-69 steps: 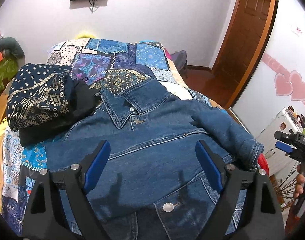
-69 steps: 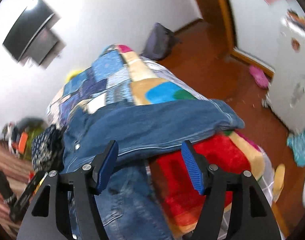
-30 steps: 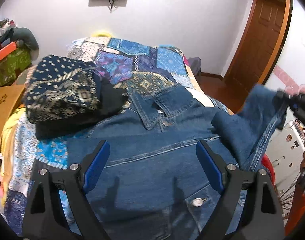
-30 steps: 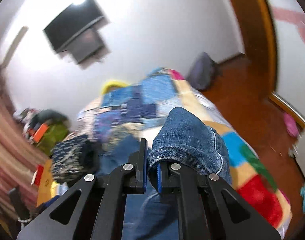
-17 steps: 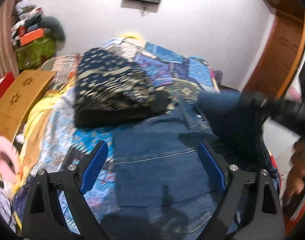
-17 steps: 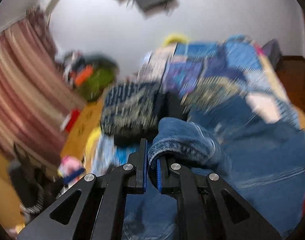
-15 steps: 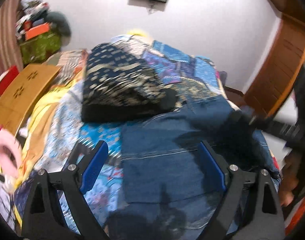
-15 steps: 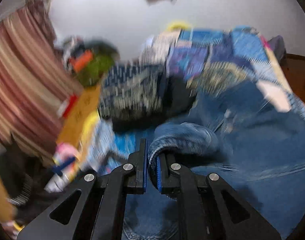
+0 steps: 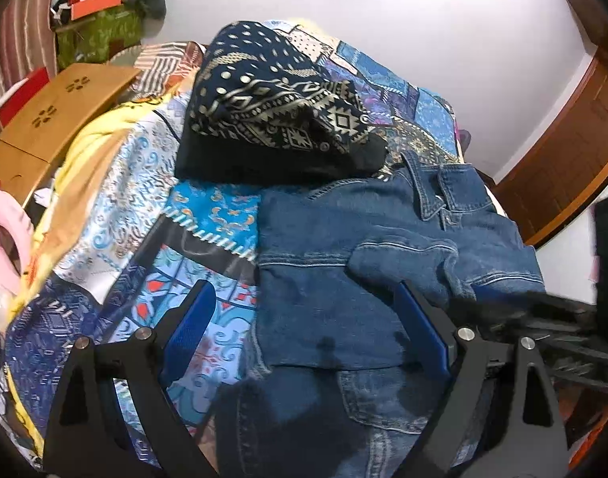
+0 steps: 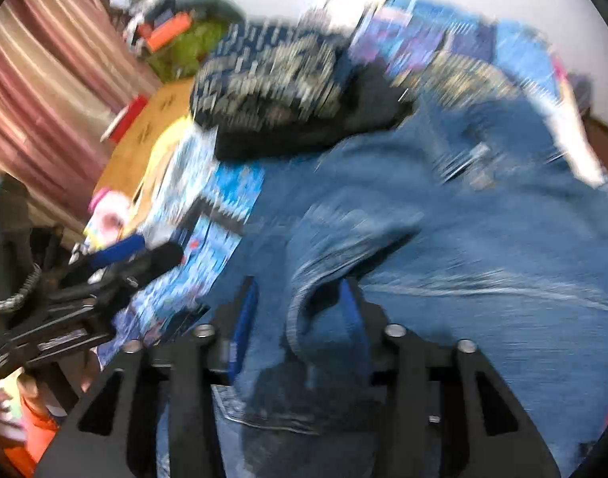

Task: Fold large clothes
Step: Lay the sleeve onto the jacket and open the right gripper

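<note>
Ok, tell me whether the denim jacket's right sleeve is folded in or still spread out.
Folded in. The sleeve lies across the denim jacket front, its cuff between the open right gripper fingers.

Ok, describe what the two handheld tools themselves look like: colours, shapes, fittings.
Both tools match. The left tool has two black angular fingers with triangular cut-outs, round silver bolt heads along the top edges and blue pads on the inner faces. The right tool shows the same black fingers, silver bolts and blue pads, though its view is blurred. No cables or markings are visible.
</note>
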`<action>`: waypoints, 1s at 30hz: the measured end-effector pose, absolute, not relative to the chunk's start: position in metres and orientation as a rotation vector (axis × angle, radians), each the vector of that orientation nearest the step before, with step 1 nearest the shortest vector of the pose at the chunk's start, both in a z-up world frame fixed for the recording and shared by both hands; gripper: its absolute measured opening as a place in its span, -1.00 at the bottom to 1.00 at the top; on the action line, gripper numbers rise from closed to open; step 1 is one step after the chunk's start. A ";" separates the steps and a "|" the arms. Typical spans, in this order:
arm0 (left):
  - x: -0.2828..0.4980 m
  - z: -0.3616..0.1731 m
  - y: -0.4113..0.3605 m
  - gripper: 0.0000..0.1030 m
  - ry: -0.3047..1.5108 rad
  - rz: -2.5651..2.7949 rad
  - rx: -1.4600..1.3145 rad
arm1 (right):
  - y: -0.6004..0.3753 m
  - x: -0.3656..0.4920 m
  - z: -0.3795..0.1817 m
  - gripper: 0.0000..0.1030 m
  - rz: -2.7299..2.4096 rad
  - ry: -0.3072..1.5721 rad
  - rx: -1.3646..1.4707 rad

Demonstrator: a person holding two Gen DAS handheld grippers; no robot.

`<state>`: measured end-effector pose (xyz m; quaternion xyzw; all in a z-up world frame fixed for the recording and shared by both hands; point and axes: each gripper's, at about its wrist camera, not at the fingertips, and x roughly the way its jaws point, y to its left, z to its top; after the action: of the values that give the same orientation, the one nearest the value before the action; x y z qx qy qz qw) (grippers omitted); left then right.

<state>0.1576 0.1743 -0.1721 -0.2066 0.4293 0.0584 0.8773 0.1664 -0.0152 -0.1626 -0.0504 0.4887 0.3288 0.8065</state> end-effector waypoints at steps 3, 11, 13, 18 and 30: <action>0.164 -0.176 0.167 0.77 0.919 0.095 -0.450 | -0.042 0.162 -0.134 0.22 0.642 0.901 -0.094; 0.181 -0.176 0.136 0.77 0.959 0.019 -0.447 | -0.114 0.166 -0.107 0.61 0.399 0.693 -0.095; 0.186 -0.171 0.121 0.77 0.953 -0.003 -0.410 | -0.132 0.169 -0.113 0.61 0.344 0.717 -0.090; 0.207 -0.173 0.085 0.77 0.968 -0.057 -0.316 | -0.186 0.175 -0.133 0.61 0.224 0.806 -0.034; 0.245 -0.198 0.079 -0.45 1.010 0.013 -0.124 | -0.261 0.169 -0.147 0.61 0.067 0.842 0.087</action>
<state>0.2449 0.0792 -0.1980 -0.0595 0.4833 0.0061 0.8734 0.1694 -0.2608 -0.1467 0.0424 0.4082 0.0326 0.9113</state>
